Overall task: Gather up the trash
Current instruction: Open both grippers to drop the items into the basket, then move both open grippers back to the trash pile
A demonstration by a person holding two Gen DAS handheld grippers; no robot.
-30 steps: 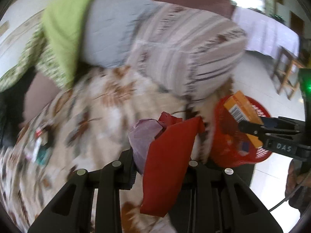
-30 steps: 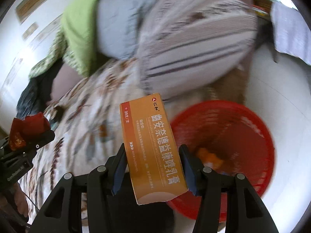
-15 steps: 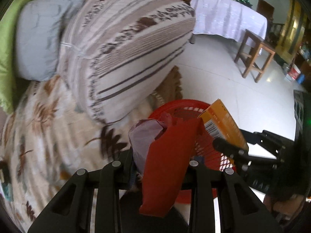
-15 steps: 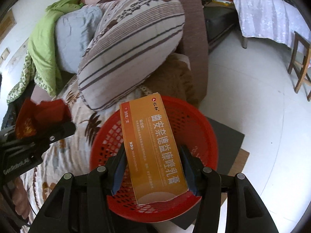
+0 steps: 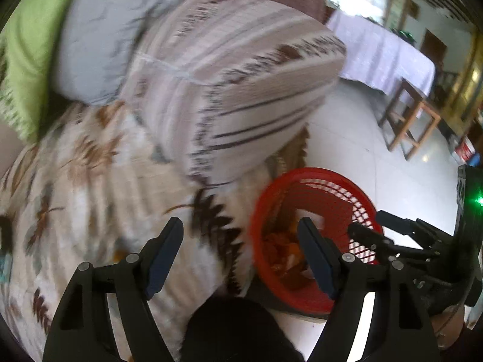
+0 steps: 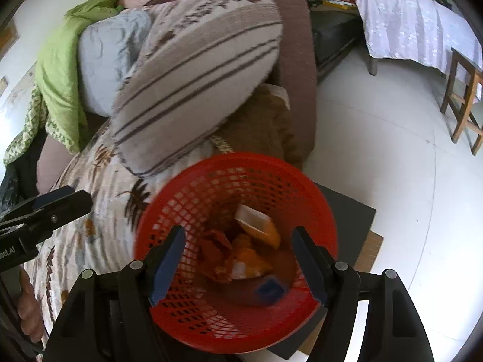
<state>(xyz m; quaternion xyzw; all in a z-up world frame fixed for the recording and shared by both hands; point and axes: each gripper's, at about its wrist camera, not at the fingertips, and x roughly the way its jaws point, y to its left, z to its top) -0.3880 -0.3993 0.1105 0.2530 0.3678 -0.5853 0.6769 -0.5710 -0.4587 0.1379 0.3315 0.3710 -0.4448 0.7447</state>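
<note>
A red mesh basket [image 6: 271, 181] stands on the floor by the sofa, seen also in the left wrist view [image 5: 347, 193]. Inside it lie the orange box [image 6: 259, 226], red wrapper [image 6: 217, 247] and other scraps. My right gripper [image 6: 238, 259] is open and empty right above the basket. My left gripper [image 5: 241, 253] is open and empty, over the sofa edge beside the basket. The right gripper's fingers [image 5: 371, 235] show at the right of the left wrist view; the left gripper's finger [image 6: 57, 202] shows at the left of the right wrist view.
A striped pillow [image 6: 196, 69], grey cushion [image 6: 108, 54] and green blanket [image 6: 57, 69] lie on the leaf-patterned sofa cover [image 5: 90, 187]. A dark mat [image 6: 350, 217] lies under the basket. A wooden stool [image 6: 465, 90] and cloth-covered table [image 6: 416, 21] stand across the white floor.
Both grippers have opened. The orange box and the red wrapper have dropped into the basket. The left gripper has swung back toward the sofa.
</note>
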